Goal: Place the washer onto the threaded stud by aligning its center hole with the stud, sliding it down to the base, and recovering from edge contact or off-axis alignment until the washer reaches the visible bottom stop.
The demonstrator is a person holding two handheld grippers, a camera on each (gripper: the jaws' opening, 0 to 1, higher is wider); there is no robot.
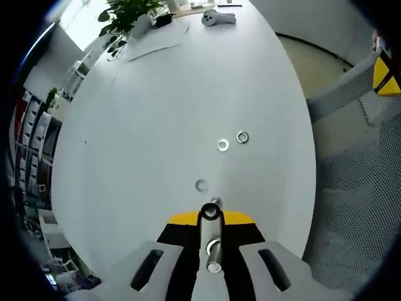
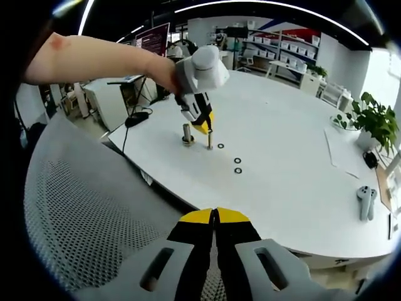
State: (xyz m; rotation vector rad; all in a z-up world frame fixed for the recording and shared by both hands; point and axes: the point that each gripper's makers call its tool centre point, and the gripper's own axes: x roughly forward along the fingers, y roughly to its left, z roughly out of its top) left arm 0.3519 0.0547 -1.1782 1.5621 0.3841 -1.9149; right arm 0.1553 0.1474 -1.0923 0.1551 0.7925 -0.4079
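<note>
My left gripper [image 1: 212,219] is shut on a metal threaded stud [image 1: 213,241] that runs up the middle between its white jaws, with a dark ring around the stud at the yellow tips. Three washers lie flat on the white table: one [image 1: 201,185] just past the tips and two [image 1: 223,145] [image 1: 242,136] farther off. In the right gripper view the left gripper [image 2: 202,122], held by a hand, stands over the thin stud [image 2: 209,139], with the washers [image 2: 220,146] [image 2: 237,160] in a row beside it. My right gripper [image 2: 215,219] is shut and holds nothing.
A short metal cylinder [image 2: 187,133] stands by the stud. The oval white table [image 2: 282,144] carries a controller [image 2: 364,200], papers and potted plants [image 2: 369,122] at its far end. A grey mesh chair back [image 2: 94,213] lies under my right gripper. Shelves and desks stand beyond.
</note>
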